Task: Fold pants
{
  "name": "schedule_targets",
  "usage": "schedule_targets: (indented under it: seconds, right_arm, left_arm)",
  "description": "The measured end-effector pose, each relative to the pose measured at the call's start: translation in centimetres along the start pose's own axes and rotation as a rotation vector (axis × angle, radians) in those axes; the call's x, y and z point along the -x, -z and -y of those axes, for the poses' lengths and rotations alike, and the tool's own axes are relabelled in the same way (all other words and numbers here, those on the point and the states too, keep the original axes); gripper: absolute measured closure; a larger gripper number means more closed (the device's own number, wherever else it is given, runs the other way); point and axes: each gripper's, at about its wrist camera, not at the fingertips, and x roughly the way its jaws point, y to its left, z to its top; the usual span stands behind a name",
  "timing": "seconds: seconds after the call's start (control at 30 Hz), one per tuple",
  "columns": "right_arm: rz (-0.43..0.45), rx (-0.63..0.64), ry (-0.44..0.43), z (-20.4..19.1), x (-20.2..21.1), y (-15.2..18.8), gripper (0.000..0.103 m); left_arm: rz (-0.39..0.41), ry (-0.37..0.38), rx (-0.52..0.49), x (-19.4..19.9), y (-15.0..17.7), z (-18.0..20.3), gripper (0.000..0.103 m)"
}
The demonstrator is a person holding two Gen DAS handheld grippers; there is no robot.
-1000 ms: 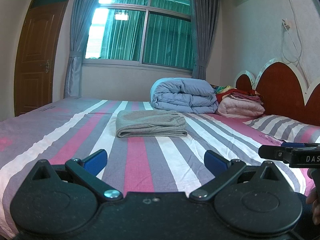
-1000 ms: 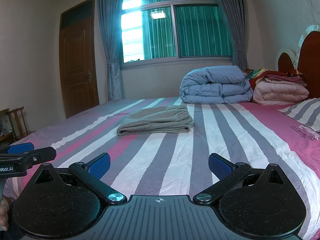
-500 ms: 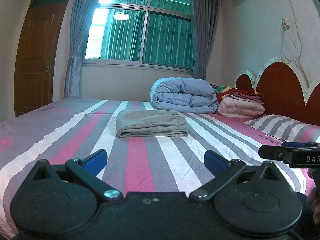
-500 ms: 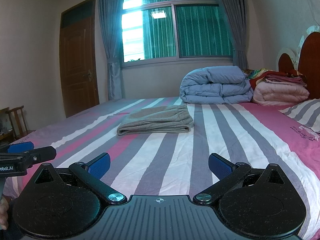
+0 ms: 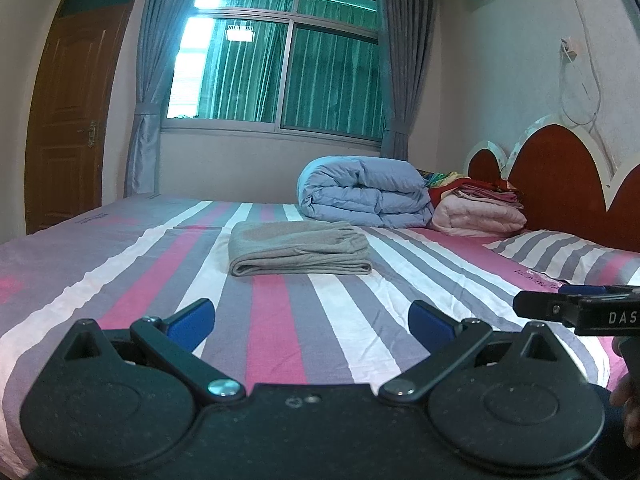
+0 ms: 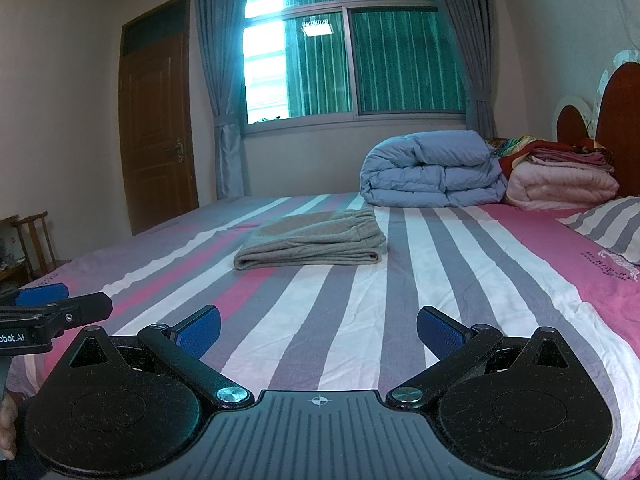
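The grey pants lie folded in a flat rectangle in the middle of the striped bed; they also show in the right wrist view. My left gripper is open and empty, held near the bed's front edge, well short of the pants. My right gripper is open and empty, also well short of them. Each gripper shows at the edge of the other's view: the right one and the left one.
A folded blue duvet and a pink blanket stack lie behind the pants by the red headboard. A striped pillow lies at the right. A wooden door and a chair stand at the left.
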Motion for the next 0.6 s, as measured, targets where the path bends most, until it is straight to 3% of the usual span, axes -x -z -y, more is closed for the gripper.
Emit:
schedule_targets:
  seconds: [0.6]
  right_arm:
    - [-0.001,-0.001,0.0,0.0,0.1,0.0,0.0]
  left_arm:
    - [0.014,0.015,-0.008,0.1,0.0,-0.9,0.006]
